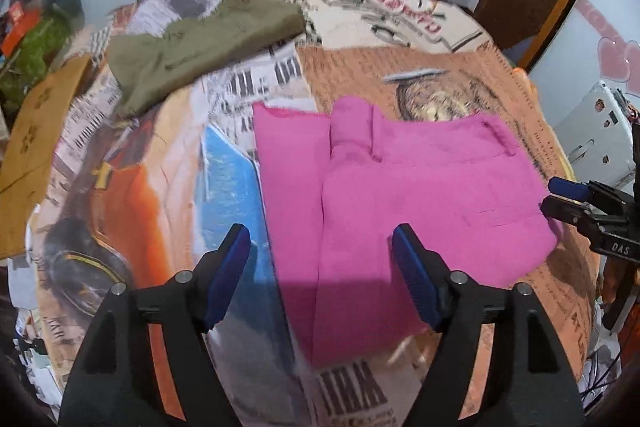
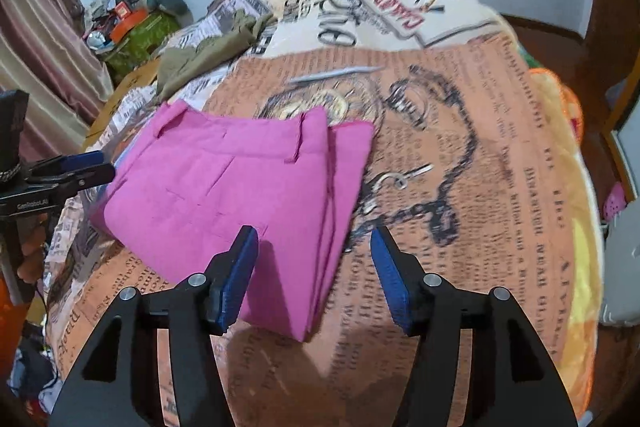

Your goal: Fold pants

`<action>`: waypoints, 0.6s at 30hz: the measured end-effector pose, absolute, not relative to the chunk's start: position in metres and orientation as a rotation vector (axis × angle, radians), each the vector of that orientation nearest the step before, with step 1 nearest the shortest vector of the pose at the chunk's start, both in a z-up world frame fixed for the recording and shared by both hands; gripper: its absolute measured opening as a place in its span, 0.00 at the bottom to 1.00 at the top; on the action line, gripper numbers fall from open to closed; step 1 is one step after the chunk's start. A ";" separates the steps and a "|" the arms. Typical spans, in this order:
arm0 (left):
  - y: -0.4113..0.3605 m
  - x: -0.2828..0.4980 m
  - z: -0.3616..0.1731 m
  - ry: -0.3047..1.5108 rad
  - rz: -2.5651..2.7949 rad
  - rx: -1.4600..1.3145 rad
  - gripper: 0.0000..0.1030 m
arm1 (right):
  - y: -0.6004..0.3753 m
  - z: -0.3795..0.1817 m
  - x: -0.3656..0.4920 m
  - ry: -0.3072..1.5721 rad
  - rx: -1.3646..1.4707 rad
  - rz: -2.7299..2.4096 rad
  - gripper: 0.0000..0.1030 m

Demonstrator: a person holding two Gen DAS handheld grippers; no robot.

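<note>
Pants (image 1: 404, 187), pink, lie folded into a compact stack on the bed (image 1: 500, 83), whose printed newspaper-pattern cover fills both views; in the left wrist view they sit centre right, in the right wrist view centre left, waistband toward the top of the frame and the layered fold edges running down toward the lower centre. Left gripper (image 1: 320, 247) hangs above the near edge of the stack with its jaws standing wide apart and nothing between the pads, so the cloth lies free under them. Right gripper (image 2: 314, 251) likewise hovers over the stack's lower right corner, jaws parted about half way and empty, one pad over the pink cloth and the other over bare cover. Each gripper shows at the side edge of the other's view, flanking the stack, which suits letting go of a fold at both ends at once. Stacked layers and squared outline suggest the folding is near done or finished. Olive garment (image 1: 192, 47) lies crumpled toward the upper left of the frame, well apart from the pants, likely waiting or set aside
</note>
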State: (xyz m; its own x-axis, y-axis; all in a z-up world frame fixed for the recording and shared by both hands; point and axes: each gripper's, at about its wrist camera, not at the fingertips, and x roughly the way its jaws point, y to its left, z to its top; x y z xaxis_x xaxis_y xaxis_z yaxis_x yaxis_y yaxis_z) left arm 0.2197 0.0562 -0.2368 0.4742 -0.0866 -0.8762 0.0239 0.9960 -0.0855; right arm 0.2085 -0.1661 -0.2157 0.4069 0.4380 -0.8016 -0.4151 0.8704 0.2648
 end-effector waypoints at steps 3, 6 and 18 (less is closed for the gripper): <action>0.062 0.224 -0.250 1.101 -0.083 -0.123 0.72 | -0.164 -0.226 0.213 1.047 0.050 0.552 0.53; 0.068 0.227 -0.254 1.092 -0.096 -0.170 0.73 | -0.169 -0.230 0.219 1.064 0.115 0.573 0.55; 0.065 0.256 -0.260 1.105 -0.146 -0.216 0.73 | -0.158 -0.234 0.235 1.065 0.143 0.622 0.59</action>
State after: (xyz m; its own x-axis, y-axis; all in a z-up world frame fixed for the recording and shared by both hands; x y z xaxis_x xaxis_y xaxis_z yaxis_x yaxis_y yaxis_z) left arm 0.2563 0.0650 -0.2601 0.4425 -0.2240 -0.8684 0.0094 0.9694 -0.2453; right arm 0.2346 -0.1580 -0.2337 0.3325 0.5410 -0.7725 -0.4074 0.8211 0.3997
